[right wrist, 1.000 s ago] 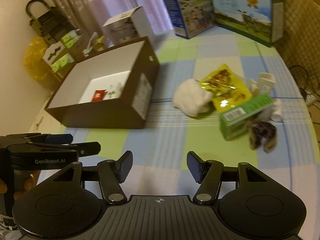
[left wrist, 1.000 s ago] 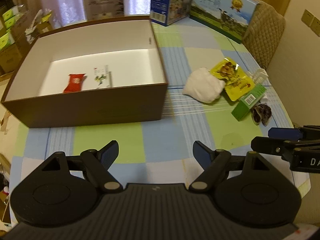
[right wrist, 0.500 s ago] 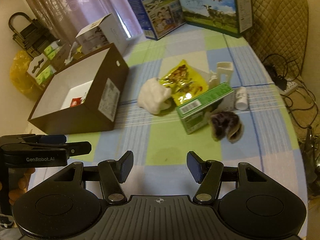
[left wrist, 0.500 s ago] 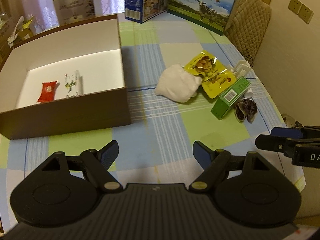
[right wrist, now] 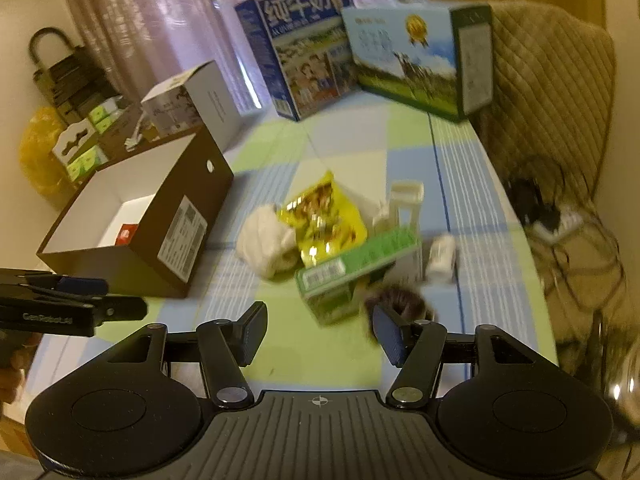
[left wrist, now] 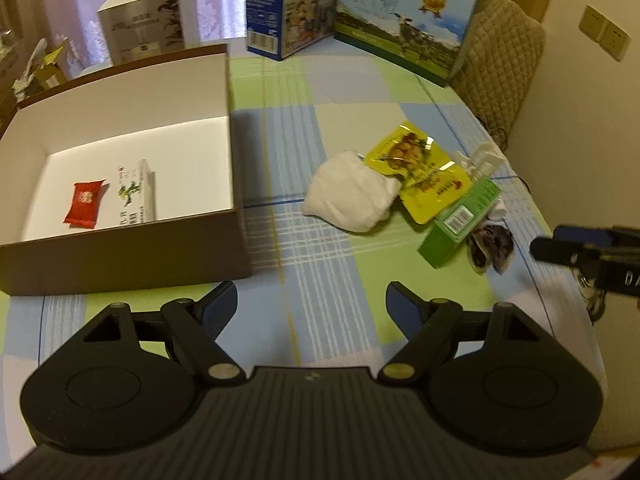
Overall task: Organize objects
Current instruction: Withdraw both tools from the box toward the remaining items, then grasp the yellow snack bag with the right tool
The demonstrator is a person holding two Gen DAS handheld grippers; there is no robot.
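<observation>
A brown box [left wrist: 120, 256] [right wrist: 172, 216] with a white inside holds a red packet [left wrist: 85, 203] and a small white carton [left wrist: 136, 196]. To its right on the checked cloth lie a white bundle [left wrist: 352, 196] [right wrist: 264, 244], a yellow snack pouch [left wrist: 420, 168] [right wrist: 324, 216], a green box [left wrist: 460, 220] [right wrist: 352, 276], a dark furry item [left wrist: 490, 244] [right wrist: 400, 300] and a small white bottle [right wrist: 440, 256]. My left gripper [left wrist: 312, 308] is open over the near cloth. My right gripper [right wrist: 318, 328] is open, just short of the green box and the furry item.
Two milk cartons [left wrist: 400, 28] [right wrist: 304, 44] and a grey box [left wrist: 144, 24] stand at the table's far edge. A quilted chair [right wrist: 552, 92] and cables [right wrist: 552, 220] are at the right. A white plastic piece [right wrist: 404, 208] sits behind the green box.
Both grippers have moved forward toward the loose pile; the right one has closed in on the green box and furry item. Both stay open.
</observation>
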